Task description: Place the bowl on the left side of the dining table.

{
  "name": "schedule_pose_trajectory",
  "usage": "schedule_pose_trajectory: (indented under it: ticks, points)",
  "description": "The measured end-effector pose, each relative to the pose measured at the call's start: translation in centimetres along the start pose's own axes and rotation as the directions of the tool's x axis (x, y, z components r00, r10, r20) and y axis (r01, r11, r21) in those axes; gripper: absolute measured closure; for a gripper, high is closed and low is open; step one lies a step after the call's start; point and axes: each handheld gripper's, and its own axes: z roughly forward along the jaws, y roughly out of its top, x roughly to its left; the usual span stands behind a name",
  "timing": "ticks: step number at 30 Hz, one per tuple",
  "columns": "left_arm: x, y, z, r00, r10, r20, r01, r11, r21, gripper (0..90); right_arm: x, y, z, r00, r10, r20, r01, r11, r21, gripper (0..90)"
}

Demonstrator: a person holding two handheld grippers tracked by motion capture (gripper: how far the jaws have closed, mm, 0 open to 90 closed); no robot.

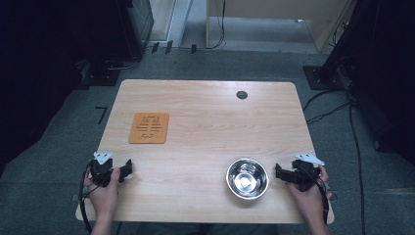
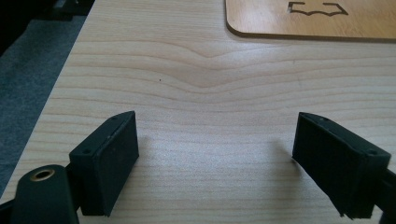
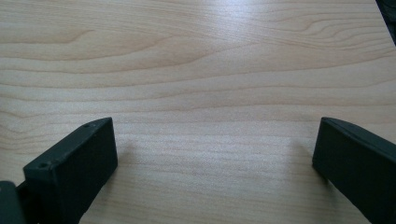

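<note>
Each black tool [image 1: 128, 169] carries a grey three-cornered plate, trailing cable and blocky screw-holed jaws

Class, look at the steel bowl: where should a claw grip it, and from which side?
Grip the bowl by its thin rim, on the side facing the right claw. It sits upright and open, so one jaw can probably go inside and one outside.

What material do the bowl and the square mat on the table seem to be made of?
The bowl looks like polished metal, probably stainless steel: its inside mirrors the light brightly. The square mat seems thin wood or cork-like board, matte orange-brown, with patterns cut through it. Which of the two, the pictures leave open.
</note>
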Motion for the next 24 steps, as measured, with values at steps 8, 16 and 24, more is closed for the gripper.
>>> schedule_pose_trajectory:
  ticks: [8,16,24]
  points:
    - [0.5,0.7,-0.6,0.9942,-0.084,0.068,0.085,0.9961,-0.023,14.1,0.0,0.0,0.0,1.0000,0.001,0.001,-0.001,1.000,0.001,0.0]
    - [-0.9,1.4,-1.9,0.9900,-0.093,0.106,0.102,0.9909,-0.087,14.1,0.0,0.0,0.0,1.0000,0.003,0.003,-0.003,1.000,0.001,0.0]
    - [-2.5,1.9,-2.3,0.9864,-0.085,0.141,0.101,0.9881,-0.116,14.1,0.0,0.0,0.0,1.0000,0.003,0.003,-0.003,1.000,0.001,0.0]
